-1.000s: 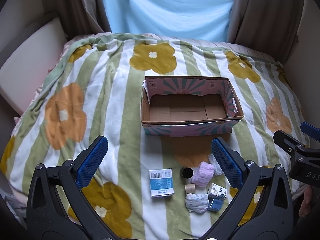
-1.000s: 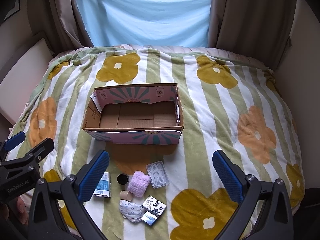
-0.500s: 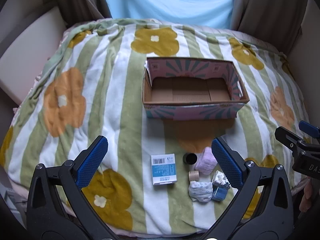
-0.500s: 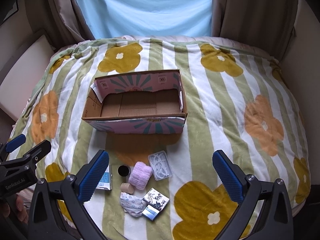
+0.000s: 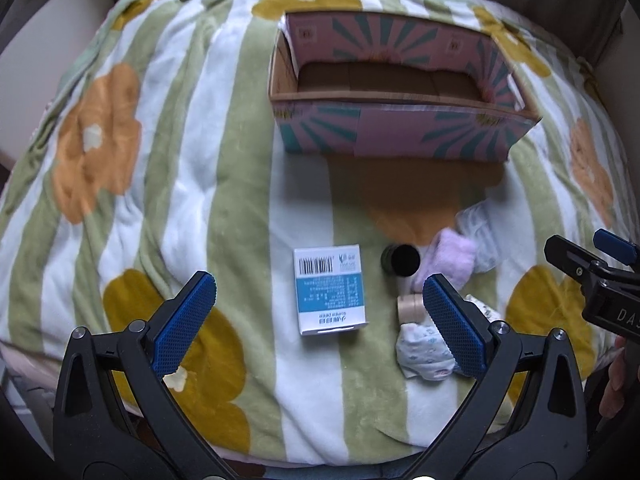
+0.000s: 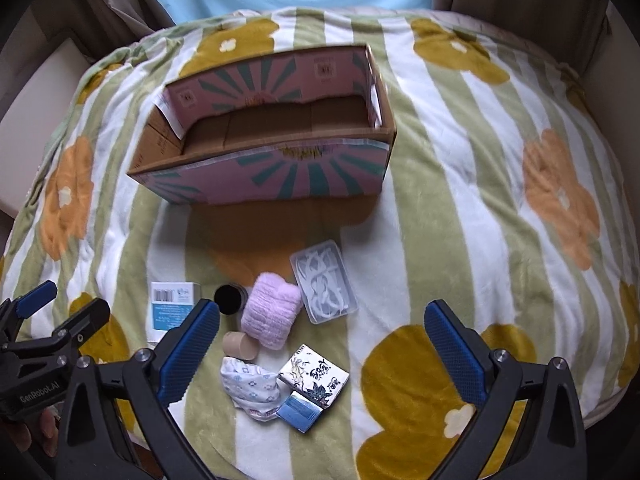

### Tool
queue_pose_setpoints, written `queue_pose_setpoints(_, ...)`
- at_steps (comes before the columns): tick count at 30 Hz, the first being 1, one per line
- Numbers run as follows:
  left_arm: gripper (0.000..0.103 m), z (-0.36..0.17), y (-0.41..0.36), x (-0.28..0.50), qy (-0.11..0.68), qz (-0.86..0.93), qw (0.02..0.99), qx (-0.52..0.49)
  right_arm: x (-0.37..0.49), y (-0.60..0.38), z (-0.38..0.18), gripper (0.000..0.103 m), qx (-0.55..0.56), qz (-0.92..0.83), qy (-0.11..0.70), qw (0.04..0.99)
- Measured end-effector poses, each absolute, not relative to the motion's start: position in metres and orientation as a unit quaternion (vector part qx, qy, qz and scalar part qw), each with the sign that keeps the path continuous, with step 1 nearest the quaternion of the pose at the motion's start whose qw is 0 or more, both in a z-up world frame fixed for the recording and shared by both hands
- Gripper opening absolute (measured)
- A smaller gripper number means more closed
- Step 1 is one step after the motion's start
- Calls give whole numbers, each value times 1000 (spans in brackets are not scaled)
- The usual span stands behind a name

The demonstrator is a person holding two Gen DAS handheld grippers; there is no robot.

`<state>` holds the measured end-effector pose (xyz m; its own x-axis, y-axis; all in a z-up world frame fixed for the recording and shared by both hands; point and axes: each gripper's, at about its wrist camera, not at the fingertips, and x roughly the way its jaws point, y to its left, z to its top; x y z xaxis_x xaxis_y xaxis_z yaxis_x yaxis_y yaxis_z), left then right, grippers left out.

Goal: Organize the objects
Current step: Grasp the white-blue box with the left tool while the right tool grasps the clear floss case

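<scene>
Clutter pile (image 6: 276, 340) sits on the bed, near side of the empty box (image 6: 280, 176); both grippers (image 5: 320, 312) (image 6: 320, 340) just dropped closer, fingers wide, holding nothing, so a first pickup looks imminent.

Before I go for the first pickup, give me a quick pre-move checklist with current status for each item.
1. Left gripper open and holding nothing: ok.
2. Right gripper open and holding nothing: ok.
3. Pink and teal cardboard box upright with open top: ok; the visible floor is bare, though the near wall hides part of it.
4. White and blue carton with barcode lies flat, apart from its neighbours, between the left fingers' line: ok.
5. Lilac fluffy cloth roll touches the black round cap and sits close to the clear plastic case: not ok for a clean grasp.
6. Striped flower blanket lying flat under the items: cannot tell.
</scene>
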<state>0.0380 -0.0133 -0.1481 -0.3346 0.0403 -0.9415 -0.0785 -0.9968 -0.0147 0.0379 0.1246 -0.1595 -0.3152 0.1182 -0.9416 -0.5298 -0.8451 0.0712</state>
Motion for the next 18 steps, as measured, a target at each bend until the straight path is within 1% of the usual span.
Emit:
queue_pose_setpoints(2, 101, -170, -14, 38, 11, 809, 34, -586, 38, 124, -178, 98, -557, 783, 178, 212)
queue_pose_setpoints(5, 99, -202, -15, 39, 4, 799, 32, -601, 40, 125, -205, 94, -571, 775, 167, 215)
queue_pose_setpoints(8, 99, -227, -13, 38, 7, 792, 29, -610, 40, 125, -230, 91, -583, 768, 155, 215)
queue_pose_setpoints(13, 99, -255, -8, 34, 18, 787, 29, -616, 36, 121, -259, 90, -598, 764, 120, 212)
queue_pose_setpoints(18, 97, -276, -3, 31, 29, 786, 24, -617, 30, 116, -275, 85, -599, 769, 75, 210)
